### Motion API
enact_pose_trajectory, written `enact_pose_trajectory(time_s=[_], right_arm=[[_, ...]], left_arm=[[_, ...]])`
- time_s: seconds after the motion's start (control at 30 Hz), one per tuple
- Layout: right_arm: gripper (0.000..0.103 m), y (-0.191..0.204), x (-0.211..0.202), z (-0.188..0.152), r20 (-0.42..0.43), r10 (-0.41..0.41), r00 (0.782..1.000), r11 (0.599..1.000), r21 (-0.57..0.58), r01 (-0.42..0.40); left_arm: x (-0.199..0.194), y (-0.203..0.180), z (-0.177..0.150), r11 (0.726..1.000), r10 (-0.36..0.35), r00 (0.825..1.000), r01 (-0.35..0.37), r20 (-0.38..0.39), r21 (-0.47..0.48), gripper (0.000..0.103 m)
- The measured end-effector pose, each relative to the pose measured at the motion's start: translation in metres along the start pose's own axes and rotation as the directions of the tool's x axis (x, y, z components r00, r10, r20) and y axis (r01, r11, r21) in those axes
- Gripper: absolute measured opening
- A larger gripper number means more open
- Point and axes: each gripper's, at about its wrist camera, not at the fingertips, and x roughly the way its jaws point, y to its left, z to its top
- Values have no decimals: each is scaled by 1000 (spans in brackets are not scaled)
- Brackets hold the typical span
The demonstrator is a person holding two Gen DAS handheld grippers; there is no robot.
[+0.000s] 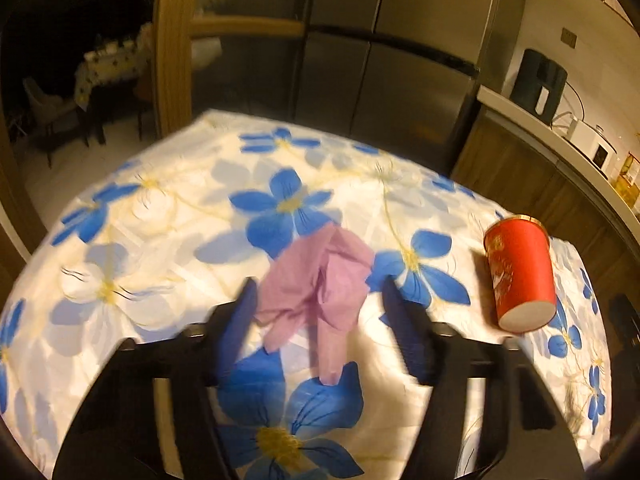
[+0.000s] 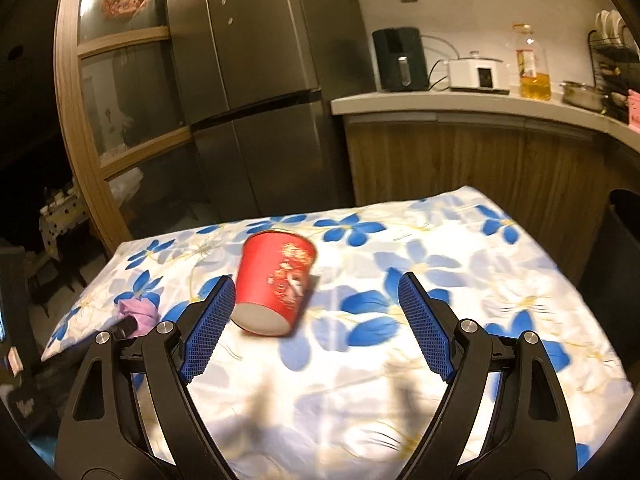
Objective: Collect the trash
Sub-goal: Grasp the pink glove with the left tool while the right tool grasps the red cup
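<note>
A crumpled pink glove (image 1: 320, 280) lies on the blue-flowered tablecloth (image 1: 160, 220). My left gripper (image 1: 318, 284) is open, its blue fingers on either side of the glove, just above it. A red paper cup (image 1: 520, 272) lies on its side to the right. In the right wrist view the red cup (image 2: 276, 280) lies ahead, its base toward me. My right gripper (image 2: 316, 284) is open and empty, with the cup by its left finger (image 2: 212, 320). The glove (image 2: 136, 312) and the left gripper's tip show at far left.
A steel fridge (image 2: 260, 100) stands behind the table. A wooden counter (image 2: 480, 152) at the right holds an air fryer (image 2: 400, 60), a cooker and an oil bottle (image 2: 534, 68). A dark bin (image 2: 624, 248) stands at the table's right edge.
</note>
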Motion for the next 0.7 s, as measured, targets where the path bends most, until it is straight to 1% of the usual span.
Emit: enact_pose_trajectory(time_s=[0.07,0.1,0.13,0.17,0.27,0.43,0.57,0.63,0.67,0.7], right_arm=[[82,7,10,0,-13,2,1000,1000,-4,-2],[82,10,16,0,-22,5,1000,1000,-6,-5],[82,11,20,-1,-29,6,1000,1000,-7,-6],[82,14,26,-1,-39,7,999,1000,-7,-8],[82,19,42,-2,-70,9,998,1000,5,-9],[82,26,68,-3,-133,28,991,999,30,-25],[82,27,83,-2,-167,43,985,998,56,-34],[78,28,89,-3,-187,46,981,997,62,-35],[73,29,92,-3,-198,47,979,997,62,-35],[67,29,94,-3,-210,46,977,998,62,-34]], left_arm=[[8,4,-1,1000,-15,999,14,-37,-16,30],[10,6,-1,999,-25,999,24,-47,-30,25],[11,8,-2,999,-36,998,34,-50,-41,14],[10,10,-2,997,-53,997,51,-47,-50,8],[1,11,-5,996,-78,997,77,-13,-53,4],[-20,5,-8,996,-88,993,90,75,-17,3],[-25,1,-6,995,-96,990,95,102,7,2],[-25,0,-5,995,-99,990,98,105,14,2],[-24,0,-5,995,-101,989,100,104,15,2],[-23,0,-5,995,-101,990,100,103,14,2]])
